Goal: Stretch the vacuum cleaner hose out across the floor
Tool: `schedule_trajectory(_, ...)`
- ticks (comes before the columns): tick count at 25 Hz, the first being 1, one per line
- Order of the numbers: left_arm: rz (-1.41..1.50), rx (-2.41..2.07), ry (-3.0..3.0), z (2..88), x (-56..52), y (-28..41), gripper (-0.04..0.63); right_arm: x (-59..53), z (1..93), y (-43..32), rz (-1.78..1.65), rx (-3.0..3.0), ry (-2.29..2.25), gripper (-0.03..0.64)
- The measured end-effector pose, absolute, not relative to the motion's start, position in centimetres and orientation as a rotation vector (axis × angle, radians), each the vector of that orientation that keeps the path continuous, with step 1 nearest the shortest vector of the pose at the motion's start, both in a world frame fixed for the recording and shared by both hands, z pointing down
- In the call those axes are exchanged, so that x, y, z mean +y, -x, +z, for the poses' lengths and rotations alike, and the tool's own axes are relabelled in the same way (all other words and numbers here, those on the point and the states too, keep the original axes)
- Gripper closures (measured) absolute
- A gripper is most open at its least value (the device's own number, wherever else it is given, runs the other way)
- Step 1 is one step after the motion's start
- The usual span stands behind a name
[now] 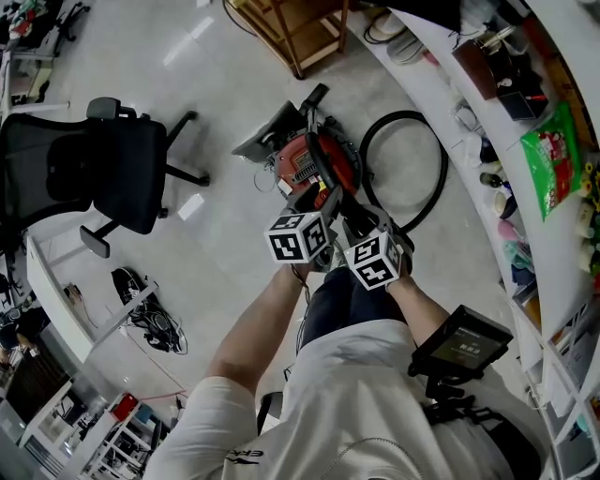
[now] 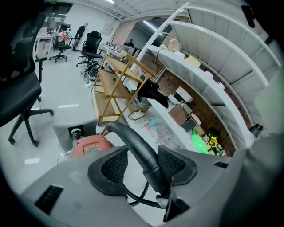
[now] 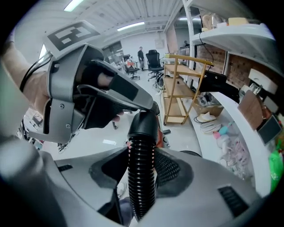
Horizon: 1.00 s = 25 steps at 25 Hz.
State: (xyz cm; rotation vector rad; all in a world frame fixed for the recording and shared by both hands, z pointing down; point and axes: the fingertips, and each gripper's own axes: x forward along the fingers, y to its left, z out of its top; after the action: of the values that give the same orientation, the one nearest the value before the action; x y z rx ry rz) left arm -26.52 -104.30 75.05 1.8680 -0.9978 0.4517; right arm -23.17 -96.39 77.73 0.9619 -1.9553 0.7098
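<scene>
A red vacuum cleaner (image 1: 302,164) stands on the floor ahead of me, and its black hose (image 1: 441,169) curls in a loop to its right. My left gripper (image 1: 319,202) is shut on the smooth black tube (image 2: 133,142) at the hose's end, which fills the gap between its jaws (image 2: 143,162); the red body (image 2: 91,145) sits just beyond. Close beside it, my right gripper (image 1: 364,223) straddles the ribbed hose (image 3: 142,177). The hose runs up between its pads (image 3: 142,170) and touches both.
A black office chair (image 1: 103,169) stands on the floor at the left. A wooden rack (image 1: 300,28) stands beyond the vacuum. A curved white counter (image 1: 525,234) with shelves and clutter runs along the right. A pair of shoes (image 1: 150,319) lies at the lower left.
</scene>
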Motion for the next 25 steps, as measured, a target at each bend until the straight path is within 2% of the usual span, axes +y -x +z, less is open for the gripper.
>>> schedule_trajectory(9,0.463,-0.873,-1.817,76.4,-103.5,22.6,0.403,-94.6,79.4,18.4,0.764,-1.875,-1.011,0.439)
schedule_trajectory(25,0.454,-0.763,-1.742,78.6,-104.2,17.6,0.379,-94.7,79.2,16.1,0.654,-1.888,-1.052,0.440)
